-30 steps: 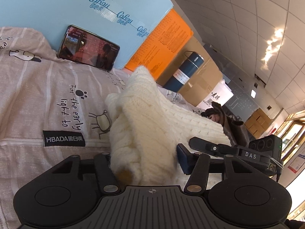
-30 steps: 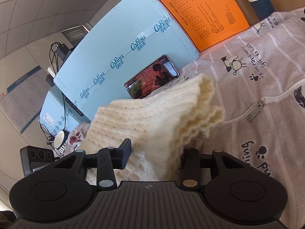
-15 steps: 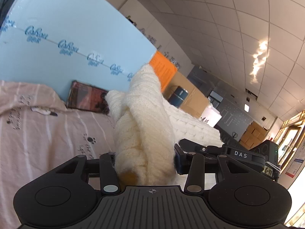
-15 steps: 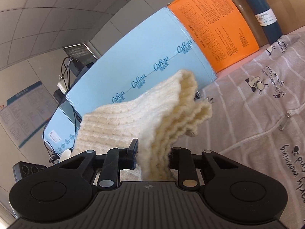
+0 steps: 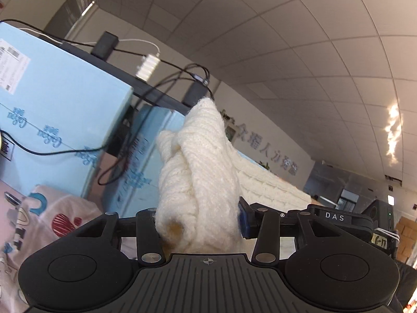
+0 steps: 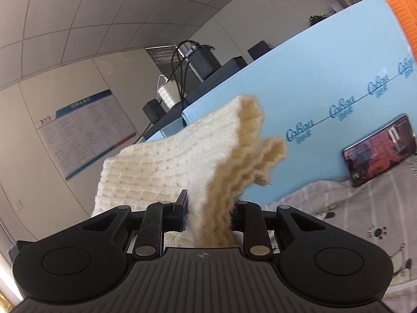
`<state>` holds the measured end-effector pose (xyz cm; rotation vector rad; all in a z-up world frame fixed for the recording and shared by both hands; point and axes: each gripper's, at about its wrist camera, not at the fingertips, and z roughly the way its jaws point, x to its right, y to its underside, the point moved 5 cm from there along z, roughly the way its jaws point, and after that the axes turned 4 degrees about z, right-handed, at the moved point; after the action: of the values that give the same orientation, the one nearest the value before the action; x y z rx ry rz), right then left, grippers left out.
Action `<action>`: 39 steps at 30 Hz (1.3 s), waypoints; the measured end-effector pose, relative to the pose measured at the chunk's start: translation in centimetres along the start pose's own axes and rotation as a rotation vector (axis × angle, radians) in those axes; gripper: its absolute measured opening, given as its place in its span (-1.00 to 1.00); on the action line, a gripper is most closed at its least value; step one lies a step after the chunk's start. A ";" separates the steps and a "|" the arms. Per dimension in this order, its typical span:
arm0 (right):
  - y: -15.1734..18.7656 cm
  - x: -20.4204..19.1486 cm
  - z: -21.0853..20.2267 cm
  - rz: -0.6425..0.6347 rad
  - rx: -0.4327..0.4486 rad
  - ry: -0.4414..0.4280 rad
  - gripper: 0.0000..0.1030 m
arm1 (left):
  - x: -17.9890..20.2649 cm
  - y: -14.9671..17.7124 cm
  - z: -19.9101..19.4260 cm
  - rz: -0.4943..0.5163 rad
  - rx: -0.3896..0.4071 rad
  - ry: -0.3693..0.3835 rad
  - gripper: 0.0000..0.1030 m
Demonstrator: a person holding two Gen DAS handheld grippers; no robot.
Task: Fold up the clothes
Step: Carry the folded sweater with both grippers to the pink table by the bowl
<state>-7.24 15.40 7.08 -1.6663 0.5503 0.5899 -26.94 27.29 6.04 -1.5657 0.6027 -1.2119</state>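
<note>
Holding a cream knitted sweater (image 5: 203, 182) aloft, bunched thick between the jaws of the left gripper (image 5: 199, 224), jaws clamping it from both sides. Rising toward 12 o'clock in the left wrist view, its tip reaching past a dark shelf edge (image 5: 146, 88), the rest of the knit stretching away toward 3 o'clock. Pinching the same sweater (image 6: 182, 161) in the right gripper (image 6: 208, 216), jaws narrow around several ribbed layers, the wavy hem fanning out toward 1 o'clock. Showing pale blue boxes (image 6: 325, 104) behind the knit, closed, contents not visible. Leaning against the blue box at 3 o'clock, a phone (image 6: 380, 148) with its screen lit. Lying below it at 4 o'clock, a pinkish printed bed sheet (image 6: 351, 208) with paw marks. Trailing black cables (image 5: 169, 78) across the boxes at 11 o'clock in the left wrist view.
</note>
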 end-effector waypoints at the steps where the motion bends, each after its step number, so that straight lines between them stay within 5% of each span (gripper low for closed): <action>1: 0.1 -0.5 1.3 0.008 -0.003 -0.012 -0.58 | -1.4 0.1 -0.4 -0.018 0.028 -0.010 -0.16; 4: 1.1 -1.0 5.1 0.010 -0.034 -0.007 -0.58 | -5.1 0.9 -0.7 -0.130 0.018 -0.060 -0.16; 16: 6.7 1.9 15.9 -0.031 -0.176 0.111 -0.58 | -12.3 3.2 0.9 -0.145 -0.124 -0.358 -0.07; 23: 8.2 2.9 18.1 -0.121 -0.217 0.203 -0.50 | -13.8 3.3 -0.1 -0.124 -0.136 -0.578 0.30; 28: 8.7 3.2 18.4 -0.216 -0.206 0.305 -0.15 | -14.2 3.0 -1.8 -0.031 -0.187 -0.771 0.72; 32: 9.0 3.7 18.1 -0.250 -0.202 0.351 0.16 | -14.7 4.2 -0.7 0.021 -0.266 -0.831 0.77; 39: 7.2 3.3 14.7 -0.211 -0.162 0.368 0.39 | -13.3 3.0 -2.0 0.042 -0.142 -0.819 0.77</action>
<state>-10.63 28.57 -2.58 -1.9744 0.5905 0.1754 -33.10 36.57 -2.06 -1.9683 0.1761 -0.4152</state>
